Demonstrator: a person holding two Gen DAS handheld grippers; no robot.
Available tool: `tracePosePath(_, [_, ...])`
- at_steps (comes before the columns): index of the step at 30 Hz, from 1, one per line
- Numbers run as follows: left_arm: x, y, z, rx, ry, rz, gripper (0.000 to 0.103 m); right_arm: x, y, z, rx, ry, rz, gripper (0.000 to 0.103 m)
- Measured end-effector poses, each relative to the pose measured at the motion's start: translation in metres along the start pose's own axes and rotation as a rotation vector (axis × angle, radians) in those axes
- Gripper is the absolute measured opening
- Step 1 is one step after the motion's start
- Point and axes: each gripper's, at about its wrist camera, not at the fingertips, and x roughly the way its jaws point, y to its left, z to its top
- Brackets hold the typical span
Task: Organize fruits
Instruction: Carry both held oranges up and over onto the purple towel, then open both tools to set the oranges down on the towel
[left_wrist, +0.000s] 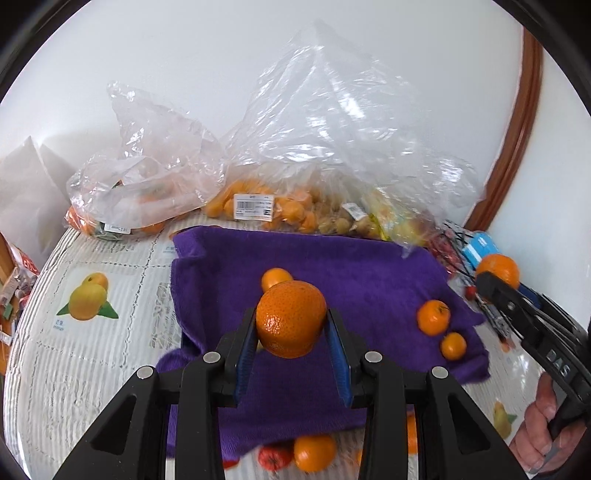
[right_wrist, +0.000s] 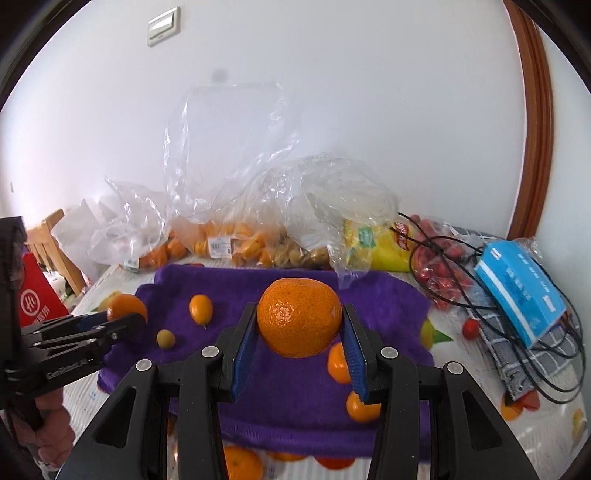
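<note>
My left gripper (left_wrist: 291, 321) is shut on an orange mandarin (left_wrist: 291, 319), held above a purple towel (left_wrist: 332, 266). My right gripper (right_wrist: 299, 325) is shut on another mandarin (right_wrist: 299, 317) over the same towel (right_wrist: 295, 387). Each gripper shows in the other's view, the right one (left_wrist: 495, 275) at the right edge, the left one (right_wrist: 125, 314) at the left edge. On the towel lie a small orange (left_wrist: 276, 277), two more oranges (left_wrist: 434, 316) (left_wrist: 453, 345), a kumquat (right_wrist: 201, 309) and a small yellow-green fruit (right_wrist: 165, 338).
Clear plastic bags of oranges (left_wrist: 258, 206) and other fruit (left_wrist: 122, 199) stand behind the towel by the white wall. A blue box (right_wrist: 517, 295), black cable (right_wrist: 461, 288) and red fruit bag (right_wrist: 439, 273) lie right. Loose oranges (left_wrist: 314, 452) and a red fruit (left_wrist: 274, 458) lie at the front edge.
</note>
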Motion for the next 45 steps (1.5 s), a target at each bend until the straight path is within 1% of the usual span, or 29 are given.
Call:
tracePosePath(5, [0.016,0.008,-0.009,-0.027,0.025,0.021,0.034,0.012,-0.008,-0.016,0.011,0.039,0.020,0.043])
tracePosePath(7, [0.020,0.008,-0.013,-0.019,0.031,0.032,0.034,0.014,-0.013,-0.019,0.018,0.054,0.014,0.043])
tracePosePath(9, [0.022,0.008,-0.016,-0.007,0.034,0.046,0.034,0.012,-0.018,-0.020,0.030,0.046,0.000,0.043])
tracePosePath(13, [0.021,0.007,-0.018,-0.006,0.032,0.041,0.034,0.008,-0.029,-0.019,0.041,0.029,-0.037,0.043])
tracePosePath(18, [0.020,0.009,-0.017,-0.015,0.018,0.045,0.034,0.009,-0.037,-0.021,0.066,0.025,-0.039,0.044])
tracePosePath(21, [0.023,0.010,-0.018,-0.021,0.025,0.042,0.034,0.018,-0.032,-0.026,0.064,0.067,-0.013,0.044])
tracePosePath(26, [0.027,0.008,-0.020,-0.014,0.024,0.058,0.034,0.027,-0.009,-0.035,-0.012,0.100,0.018,0.043])
tracePosePath(28, [0.029,0.009,-0.021,-0.017,0.030,0.060,0.034,0.034,-0.003,-0.039,-0.026,0.133,0.026,0.043])
tracePosePath(32, [0.031,0.010,-0.021,-0.026,0.032,0.058,0.034,0.044,0.003,-0.046,-0.061,0.174,0.002,0.043])
tracePosePath(36, [0.033,0.012,-0.022,-0.042,0.044,0.044,0.034,0.049,0.001,-0.049,-0.056,0.204,-0.008,0.043])
tracePosePath(40, [0.032,0.009,-0.022,-0.030,0.030,0.055,0.034,0.053,-0.002,-0.051,-0.050,0.226,-0.015,0.044])
tracePosePath(45, [0.033,0.005,-0.023,-0.023,0.035,0.043,0.034,0.059,-0.003,-0.054,-0.045,0.250,-0.014,0.044])
